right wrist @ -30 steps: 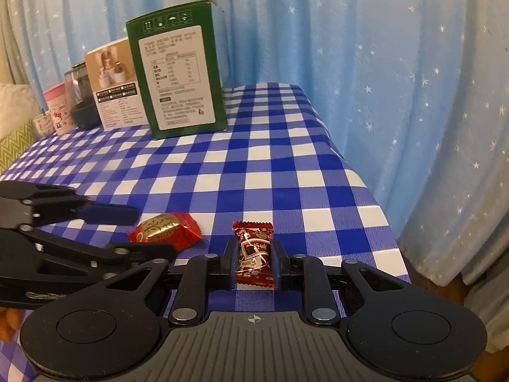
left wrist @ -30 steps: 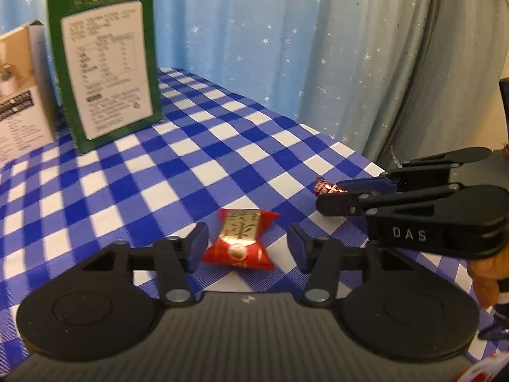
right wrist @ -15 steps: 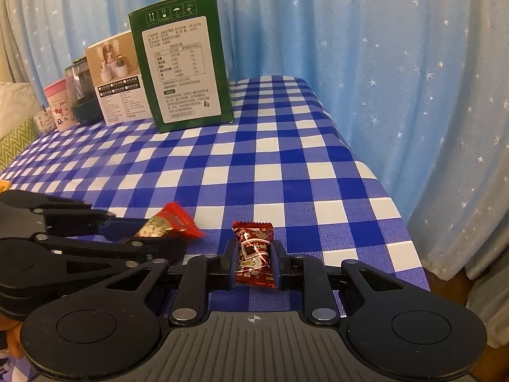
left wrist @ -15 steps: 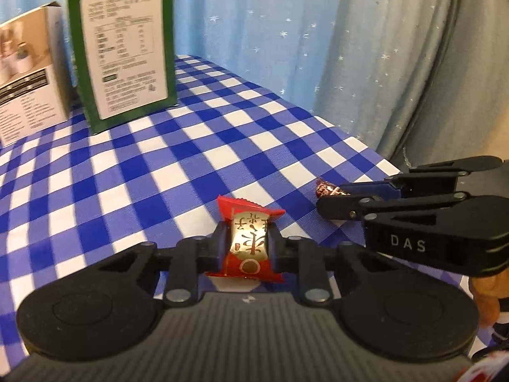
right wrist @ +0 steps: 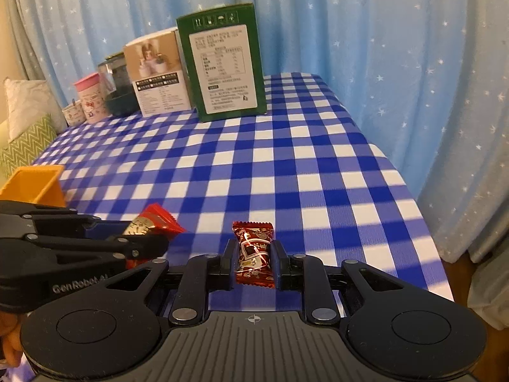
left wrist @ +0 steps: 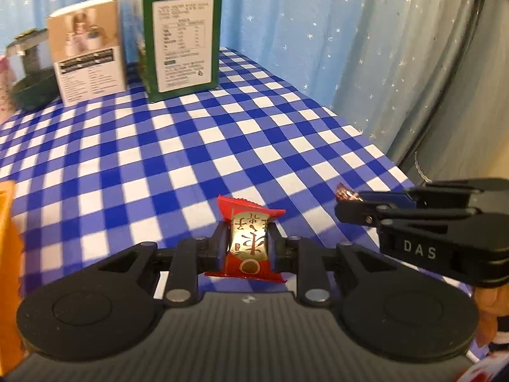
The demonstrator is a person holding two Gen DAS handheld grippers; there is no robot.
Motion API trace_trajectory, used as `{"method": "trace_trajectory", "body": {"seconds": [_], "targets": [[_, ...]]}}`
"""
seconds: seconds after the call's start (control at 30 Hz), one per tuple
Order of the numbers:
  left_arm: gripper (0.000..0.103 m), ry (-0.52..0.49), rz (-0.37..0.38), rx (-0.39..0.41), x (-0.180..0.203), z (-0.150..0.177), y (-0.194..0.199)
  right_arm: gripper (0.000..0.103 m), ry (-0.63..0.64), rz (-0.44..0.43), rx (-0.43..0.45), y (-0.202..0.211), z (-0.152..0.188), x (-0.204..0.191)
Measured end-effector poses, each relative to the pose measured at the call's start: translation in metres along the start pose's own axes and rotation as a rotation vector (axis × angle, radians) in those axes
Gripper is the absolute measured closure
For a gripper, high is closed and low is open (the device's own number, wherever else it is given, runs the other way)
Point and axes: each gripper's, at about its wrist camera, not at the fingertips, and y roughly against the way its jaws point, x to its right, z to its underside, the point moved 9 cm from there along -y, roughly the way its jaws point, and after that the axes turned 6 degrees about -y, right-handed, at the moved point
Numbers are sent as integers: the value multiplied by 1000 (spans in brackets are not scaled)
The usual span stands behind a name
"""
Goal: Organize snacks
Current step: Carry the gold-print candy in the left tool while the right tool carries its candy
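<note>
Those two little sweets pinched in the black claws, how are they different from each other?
The bright red candy in the left gripper has a gold panel with large characters; the dark red candy in the right gripper is glossy foil with a busy white print. The bright one looks wider and puffier, the dark one slimmer. Both stand upright, pinched at the middle, above the checked tablecloth.

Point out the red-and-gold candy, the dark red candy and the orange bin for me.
red-and-gold candy (left wrist: 248,244), left wrist view, gold label.
dark red candy (right wrist: 253,252), right wrist view, wrapper middle.
orange bin (right wrist: 35,184), right wrist view, inner wall.
</note>
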Motion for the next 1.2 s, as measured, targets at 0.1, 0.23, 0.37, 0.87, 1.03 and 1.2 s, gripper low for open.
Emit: {"method": "trace_trajectory", "body": {"seconds": [0.1,0.23,0.37,0.87,1.03,1.2], "targets": [[81,20,-8,5,3,6,25,82,-38,-1,8,23,10,-8],[81,36,-16,23,5,11,63,81,-80,-7,26,52,24,-22],[81,54,-33,49,3,18,105,81,-106,-18,32,80,38,-39],[81,92,-130,111,-19,61,226,81,-87,-103,68,160,63,-120],[81,121,-153,119,-30,76,250,81,-54,-141,65,169,71,-152],[81,149,-184,126,-45,91,271,81,-11,-173,55,173,78,-182]]}}
